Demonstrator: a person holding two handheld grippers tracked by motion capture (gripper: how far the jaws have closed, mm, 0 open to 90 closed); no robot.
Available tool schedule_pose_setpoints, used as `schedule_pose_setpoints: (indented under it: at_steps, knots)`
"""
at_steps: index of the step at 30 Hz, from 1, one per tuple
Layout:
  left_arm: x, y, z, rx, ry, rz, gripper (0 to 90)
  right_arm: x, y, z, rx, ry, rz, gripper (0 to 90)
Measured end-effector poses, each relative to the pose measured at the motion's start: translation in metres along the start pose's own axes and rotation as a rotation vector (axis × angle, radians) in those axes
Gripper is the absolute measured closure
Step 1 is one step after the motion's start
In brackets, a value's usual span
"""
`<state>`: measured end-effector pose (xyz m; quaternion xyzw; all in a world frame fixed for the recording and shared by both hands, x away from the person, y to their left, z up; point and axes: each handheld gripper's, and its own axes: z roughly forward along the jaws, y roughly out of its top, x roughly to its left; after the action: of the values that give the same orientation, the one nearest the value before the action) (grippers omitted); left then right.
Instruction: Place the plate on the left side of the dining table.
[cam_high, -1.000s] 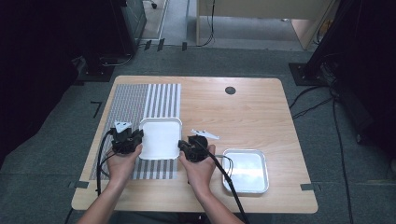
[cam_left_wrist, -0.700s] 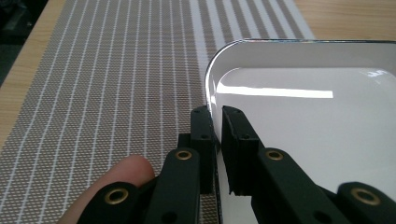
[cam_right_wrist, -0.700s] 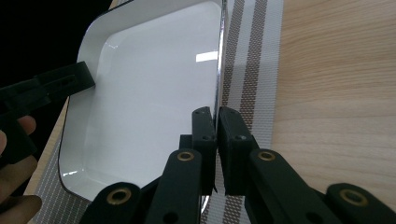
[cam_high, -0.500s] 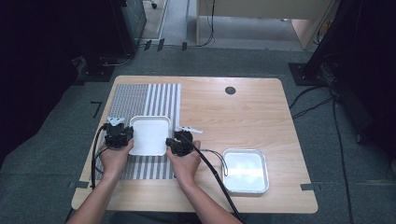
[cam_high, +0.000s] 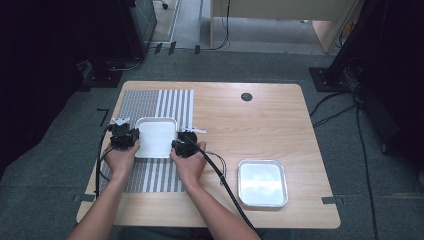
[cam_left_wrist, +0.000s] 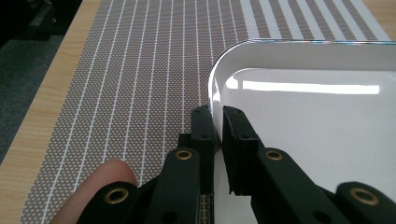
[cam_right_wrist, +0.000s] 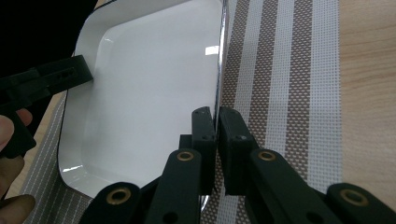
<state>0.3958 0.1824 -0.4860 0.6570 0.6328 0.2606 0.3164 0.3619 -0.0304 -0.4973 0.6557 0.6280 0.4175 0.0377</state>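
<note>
A white rectangular tray (cam_high: 156, 136) hangs over the striped placemat (cam_high: 150, 105), held between both hands. My left gripper (cam_high: 126, 138) is shut on the tray's left rim; in the left gripper view the left gripper (cam_left_wrist: 217, 119) pinches the rim of the tray (cam_left_wrist: 299, 116). At the opposite side, my right gripper (cam_high: 181, 145) is shut on the right rim; in the right gripper view the right gripper (cam_right_wrist: 216, 122) clamps the thin edge of the tray (cam_right_wrist: 144, 93), with the left gripper's jaw (cam_right_wrist: 51, 79) across it.
A second, metal-rimmed tray (cam_high: 262, 182) lies on the wooden table (cam_high: 260, 120) at the front right. A round dark grommet (cam_high: 246, 97) sits near the far edge. Cables (cam_high: 220, 172) trail from the grippers toward the person.
Both grippers have carried the white tray leftward across the placemat, and slightly lower, from near the mat's right edge to its middle. Both grips stay closed on the rims.
</note>
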Motion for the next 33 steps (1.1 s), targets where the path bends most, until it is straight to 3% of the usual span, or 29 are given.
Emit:
schedule_pose_setpoints:
  at_steps: [7, 9, 14, 18, 21, 29, 33]
  knots:
    - [0.007, 0.004, 0.015, 0.004, 0.002, -0.026, 85.9, -0.003, 0.005, 0.021, 0.027, -0.02, 0.028, 86.9]
    - [0.01, 0.004, 0.021, 0.035, -0.005, -0.036, 86.2, -0.004, 0.007, 0.026, 0.027, -0.024, 0.042, 86.6]
    - [0.015, 0.007, 0.027, 0.045, -0.008, -0.048, 85.9, 0.001, 0.011, 0.031, 0.013, -0.04, 0.017, 86.5]
    - [0.018, 0.009, 0.031, 0.052, -0.012, -0.055, 85.9, 0.0, 0.013, 0.035, 0.006, -0.028, 0.063, 86.9]
    - [0.018, 0.011, 0.033, 0.057, -0.004, -0.053, 85.9, 0.004, 0.013, 0.037, -0.007, -0.05, 0.031, 86.8]
    - [0.019, 0.016, 0.037, 0.065, 0.011, -0.038, 85.6, 0.006, 0.013, 0.041, -0.024, -0.049, 0.017, 85.8]
    - [0.021, 0.016, 0.037, 0.064, -0.023, -0.05, 85.8, 0.004, 0.013, 0.04, -0.038, -0.049, -0.016, 83.3]
